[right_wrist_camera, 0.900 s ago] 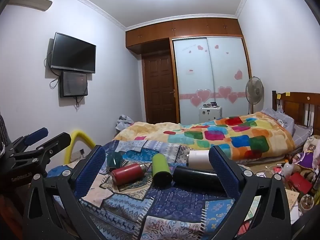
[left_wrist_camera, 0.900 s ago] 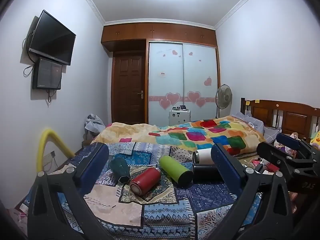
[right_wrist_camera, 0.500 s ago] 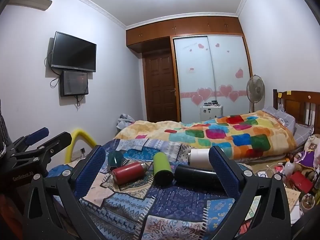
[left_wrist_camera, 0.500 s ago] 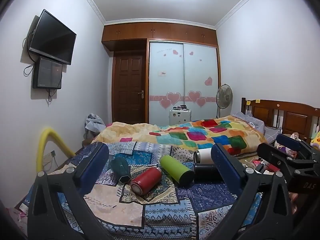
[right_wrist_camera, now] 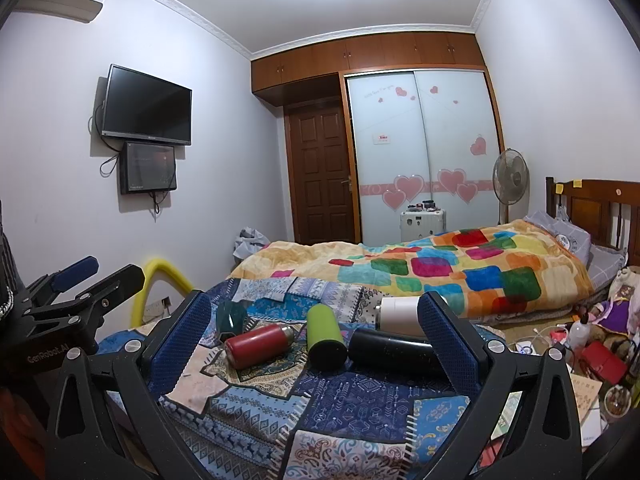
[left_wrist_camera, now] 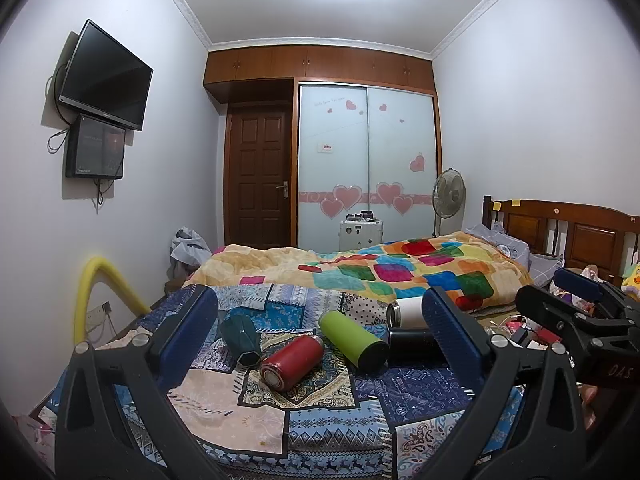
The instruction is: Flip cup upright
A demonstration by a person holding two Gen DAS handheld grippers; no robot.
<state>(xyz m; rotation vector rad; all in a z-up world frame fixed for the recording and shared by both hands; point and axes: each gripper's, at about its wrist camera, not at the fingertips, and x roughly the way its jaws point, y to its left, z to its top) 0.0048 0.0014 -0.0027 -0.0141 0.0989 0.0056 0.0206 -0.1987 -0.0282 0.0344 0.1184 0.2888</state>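
Several cups lie on their sides on a patchwork cloth [left_wrist_camera: 320, 432]: a dark teal faceted cup [left_wrist_camera: 242, 338], a red flask [left_wrist_camera: 292, 361], a lime green tumbler [left_wrist_camera: 354, 340], a black flask [left_wrist_camera: 412, 342] and a white one [left_wrist_camera: 406, 312]. They also show in the right wrist view: teal [right_wrist_camera: 232, 318], red [right_wrist_camera: 258, 344], green [right_wrist_camera: 325, 336], black [right_wrist_camera: 394, 354], white [right_wrist_camera: 398, 314]. My left gripper [left_wrist_camera: 320, 332] is open and empty, short of the cups. My right gripper [right_wrist_camera: 316, 334] is open and empty too, also held back from them.
A bed with a colourful checked blanket [left_wrist_camera: 392, 272] lies behind the cloth. A yellow foam tube [left_wrist_camera: 94, 292] curves at the left wall. Clutter covers the floor at right [right_wrist_camera: 592, 344]. The other gripper shows at each view's edge: the right one [left_wrist_camera: 580, 320], the left one [right_wrist_camera: 68, 300].
Both views have shifted only slightly, with the cups sitting a touch higher in frame. The cups have not moved and both grippers stay open.
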